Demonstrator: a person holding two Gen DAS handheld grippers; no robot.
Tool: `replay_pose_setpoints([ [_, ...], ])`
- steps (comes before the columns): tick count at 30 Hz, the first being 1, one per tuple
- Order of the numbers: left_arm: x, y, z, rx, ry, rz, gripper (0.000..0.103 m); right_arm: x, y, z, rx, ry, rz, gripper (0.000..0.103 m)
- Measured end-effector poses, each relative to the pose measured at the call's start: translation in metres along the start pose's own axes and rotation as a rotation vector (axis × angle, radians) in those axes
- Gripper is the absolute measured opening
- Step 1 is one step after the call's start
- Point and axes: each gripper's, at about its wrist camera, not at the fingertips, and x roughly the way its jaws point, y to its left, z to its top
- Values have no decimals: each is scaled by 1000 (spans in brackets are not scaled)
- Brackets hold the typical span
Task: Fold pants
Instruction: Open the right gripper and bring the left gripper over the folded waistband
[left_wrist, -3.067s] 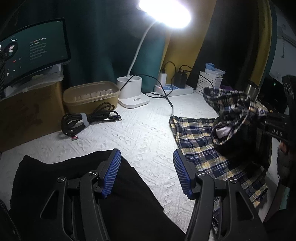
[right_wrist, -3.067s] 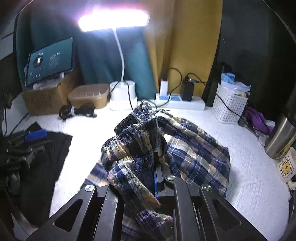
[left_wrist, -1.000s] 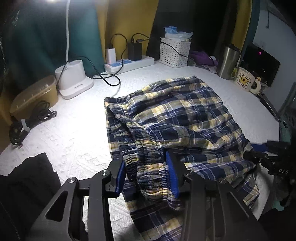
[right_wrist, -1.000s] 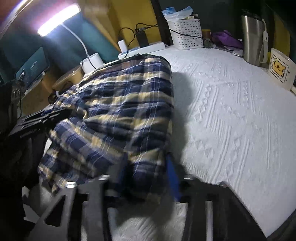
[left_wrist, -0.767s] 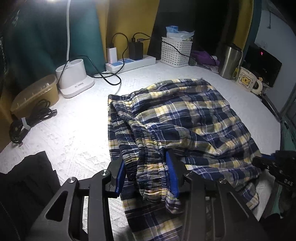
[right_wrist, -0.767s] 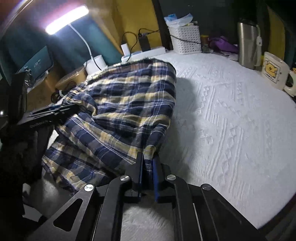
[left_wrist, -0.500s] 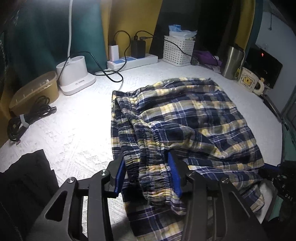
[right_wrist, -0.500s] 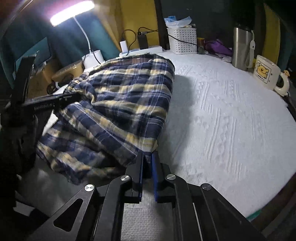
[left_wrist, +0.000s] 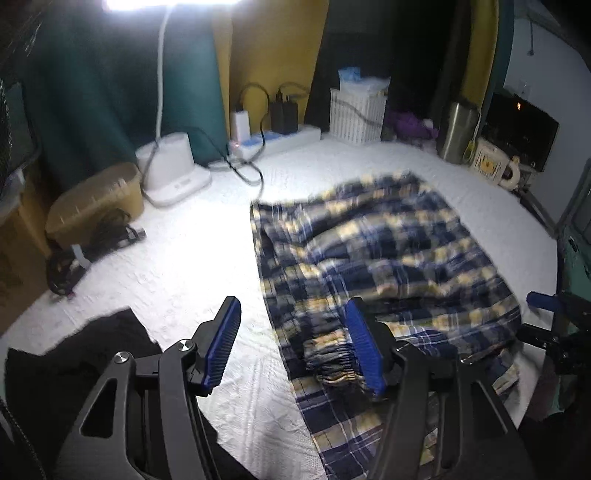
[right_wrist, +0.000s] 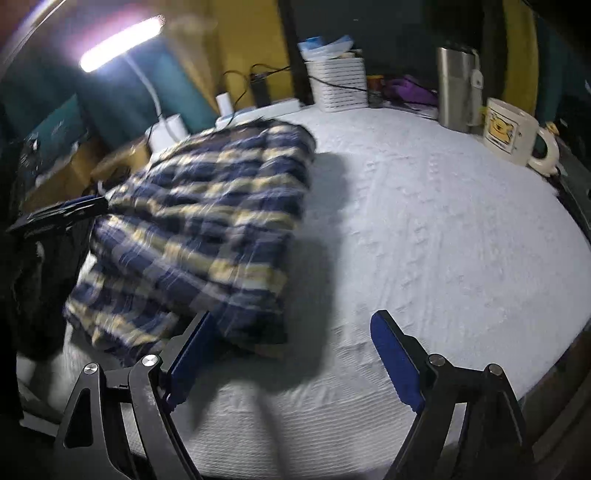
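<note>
Pants (left_wrist: 388, 251) plaid, lying doubled over on white table (right_wrist: 443, 229) | left gripper (left_wrist: 295, 347) fingers spread wide, empty | right gripper (right_wrist: 291, 354) likewise, empty | one fold apparently made, further folding likely remains

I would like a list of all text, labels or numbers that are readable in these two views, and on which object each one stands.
No text can be read with certainty.
Mug: a yellow cartoon picture, with marks under it too small to read.
Lamp base: a faint grey marking on the front, blurred.
Screen at the left of the right wrist view: faint pale marks, blurred.
Left gripper body: no legible print in this blur.
</note>
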Motion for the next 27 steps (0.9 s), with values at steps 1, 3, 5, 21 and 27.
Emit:
replay_pose_setpoints([
  [1,-5,1,5,5,-17,4,59,1,-4,3,0,-5,-16,87],
  [3,-9,1,12,12,-37,8,60,4,-10,11,5,-10,-32,87],
  [5,-9,4,19,16,-51,7,63,8,-16,22,7,-19,-35,87],
  [21,54,5,46,38,25,-10,65,53,-19,99,-41,-61,-19,87],
  [27,66,0,49,73,50,-23,65,67,-15,112,-48,-56,-5,87],
])
